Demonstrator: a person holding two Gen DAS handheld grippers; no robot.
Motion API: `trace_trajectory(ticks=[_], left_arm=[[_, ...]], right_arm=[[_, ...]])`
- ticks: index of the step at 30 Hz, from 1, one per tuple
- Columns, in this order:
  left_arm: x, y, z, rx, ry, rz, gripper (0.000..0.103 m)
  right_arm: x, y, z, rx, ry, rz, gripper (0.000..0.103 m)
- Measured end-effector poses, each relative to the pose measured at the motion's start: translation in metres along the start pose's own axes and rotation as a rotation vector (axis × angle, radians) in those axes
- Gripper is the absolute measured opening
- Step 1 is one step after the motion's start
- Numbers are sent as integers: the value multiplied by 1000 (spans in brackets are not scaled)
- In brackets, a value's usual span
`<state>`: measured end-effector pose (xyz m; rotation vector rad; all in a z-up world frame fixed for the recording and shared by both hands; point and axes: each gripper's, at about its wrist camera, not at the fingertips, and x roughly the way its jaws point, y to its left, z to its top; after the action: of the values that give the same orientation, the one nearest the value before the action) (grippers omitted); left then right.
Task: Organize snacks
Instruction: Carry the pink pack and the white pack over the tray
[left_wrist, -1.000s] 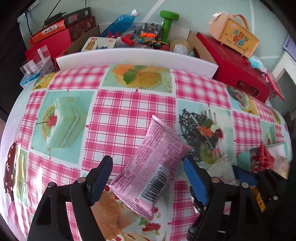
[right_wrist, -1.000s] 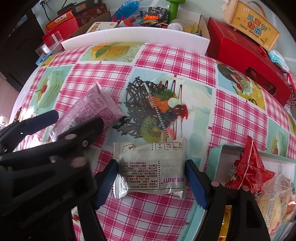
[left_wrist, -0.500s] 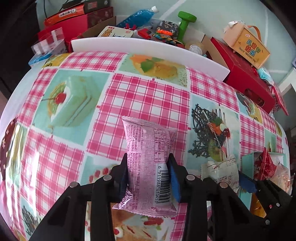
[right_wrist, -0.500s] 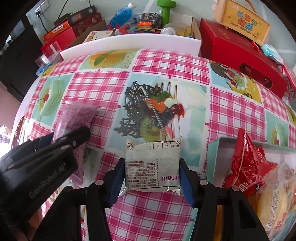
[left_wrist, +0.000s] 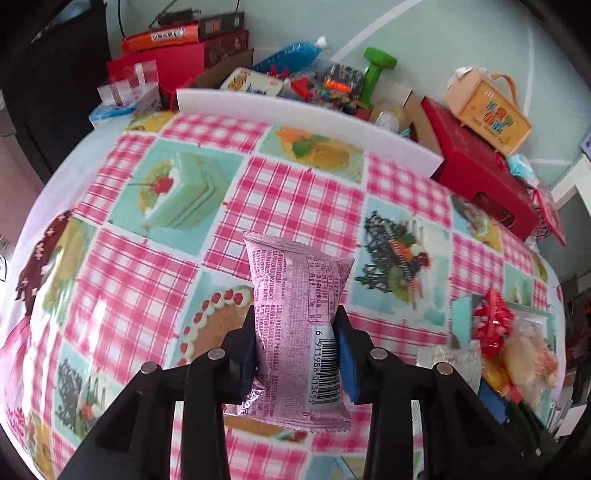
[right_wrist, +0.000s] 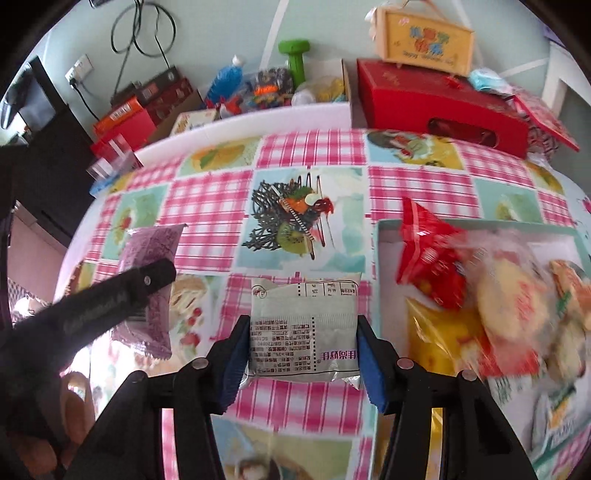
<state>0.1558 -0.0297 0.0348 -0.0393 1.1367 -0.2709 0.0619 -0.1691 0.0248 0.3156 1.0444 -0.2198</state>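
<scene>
Left wrist view: my left gripper (left_wrist: 297, 350) has its fingers clamped on one pink snack packet (left_wrist: 295, 325), pinched across its lower middle, most of it sticking out forward, clear of the checked bench (left_wrist: 295, 192). The pinch is narrow and the wrapper is glossy, so I judge it could slide or swivel out if I swing it fast. At the right edge sits the teal snack box (left_wrist: 461, 306) with its pile of packets; only part of it shows here.

Right wrist view: my right gripper (right_wrist: 303, 339) has its fingers pressed on both sides of one silver-white snack packet (right_wrist: 304, 328), also held clear of the bench. The box (right_wrist: 380, 236) lies just to its right and looks nearly full: one red packet (right_wrist: 428, 258), a yellow one (right_wrist: 436, 332), and several pale ones too blurred to count. My worry is that dropping two more onto that heap lets one spill over the wall, or that my two grippers, close together, knock each other on the way in. The pink packet shows again at left. So: two packets in hand, one box.
</scene>
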Motion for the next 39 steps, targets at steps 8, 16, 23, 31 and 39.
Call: trace_trajectory(ticks=[8, 16, 23, 31, 39], left_arm=[[-37, -18, -27, 28, -39, -48, 39], [-53, -63, -51, 125, -37, -134, 39], [-67, -93, -59, 176, -49, -218, 39], [-69, -143, -80, 294, -17, -285, 39], [-59, -182, -104, 392, 34, -298, 39]], right_arm=[[-49, -14, -26, 65, -73, -5, 57], [-81, -40, -48, 118, -123, -48, 57], [-111, -100, -52, 241, -199, -164, 57], [-120, -161, -62, 372, -193, -233, 57], [-114, -173, -69, 383, -178, -240, 58]])
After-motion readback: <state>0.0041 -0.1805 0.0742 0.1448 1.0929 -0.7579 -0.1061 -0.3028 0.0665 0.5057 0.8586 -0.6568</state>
